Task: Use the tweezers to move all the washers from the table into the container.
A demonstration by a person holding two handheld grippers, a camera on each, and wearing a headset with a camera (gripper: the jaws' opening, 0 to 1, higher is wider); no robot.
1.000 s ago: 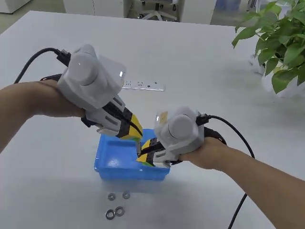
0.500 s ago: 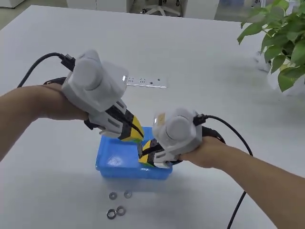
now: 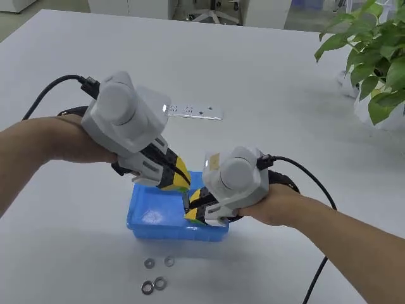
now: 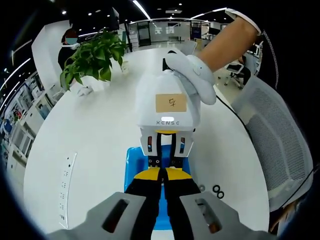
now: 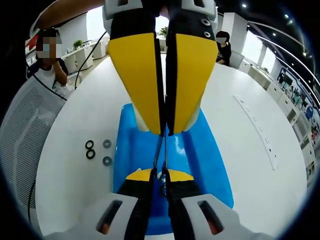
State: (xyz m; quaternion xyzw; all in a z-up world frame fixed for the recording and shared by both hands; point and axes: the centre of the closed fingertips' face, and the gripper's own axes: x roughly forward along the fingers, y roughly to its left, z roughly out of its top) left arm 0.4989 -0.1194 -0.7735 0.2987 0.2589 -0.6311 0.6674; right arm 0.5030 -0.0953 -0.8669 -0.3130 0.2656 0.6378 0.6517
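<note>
Now, far left: the left gripper [image 4: 162,175] reaches in over the blue container [image 3: 164,230], jaws drawn narrow, yellow pads almost together. In the right gripper view a thin pair of tweezers [image 5: 161,145] comes out from between those pads and runs down toward the other gripper. It looks pinched there, though the contact is too fine to be sure of.

Middle: the container sits open-topped on the white table [image 3: 253,82]. Just in front of it, on the person's side, four washers [image 3: 147,288] lie flat on the table, two touching or nearly so and two a little apart. None touches the container. A power strip [image 3: 190,112] lies farther back.

Right of centre: the right gripper [image 5: 160,176] meets the left one nose to nose above the container. Its jaws are narrow too, closed about the lower end of the tweezers. Judgement: both grippers share the tool, a re-grip or hand-over, with no washer taken up yet.

Handling, as judged: the washers are small, hard, light rings, flush with the table and likely slippery. Take one with a tip through the hole, or pinch across the rim. The tweezers are thin and springy. Hold them at mid-shank so a squeeze closes the tips; too hard a squeeze may twist them.

Far right: a potted plant [image 3: 373,50].
</note>
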